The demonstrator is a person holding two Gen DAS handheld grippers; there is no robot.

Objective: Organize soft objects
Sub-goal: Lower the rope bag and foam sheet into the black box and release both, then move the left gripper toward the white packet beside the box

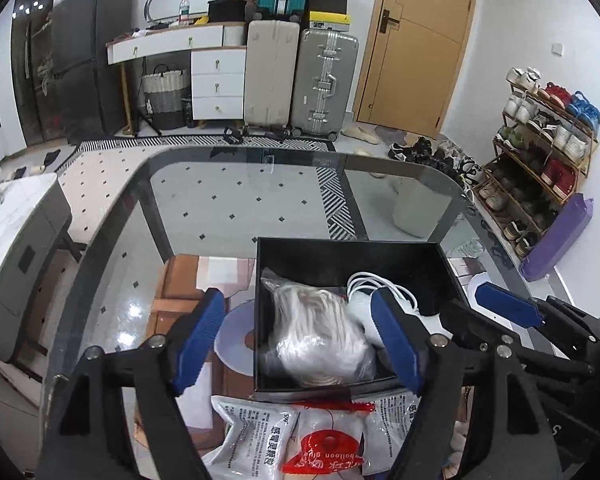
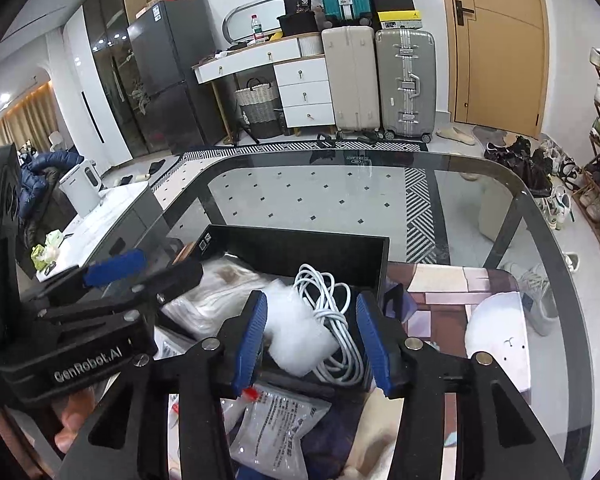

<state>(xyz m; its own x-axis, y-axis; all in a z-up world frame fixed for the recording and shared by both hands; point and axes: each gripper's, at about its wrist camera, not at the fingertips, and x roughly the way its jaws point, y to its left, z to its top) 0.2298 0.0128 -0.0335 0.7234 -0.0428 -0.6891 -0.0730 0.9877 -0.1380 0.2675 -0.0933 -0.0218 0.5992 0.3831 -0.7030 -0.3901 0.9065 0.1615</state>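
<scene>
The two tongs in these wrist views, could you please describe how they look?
Both the left tongs and the right tongs have matte black, angular plastic arms with silver round screw heads at the joints. Each finger carries a blue ribbed pad. The left one's body bears white "GenRobot.AI" lettering in the right wrist view. No cables or sleeves show.

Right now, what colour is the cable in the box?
White. The cable lies coiled in the black box, clearest in the right wrist view.
</scene>
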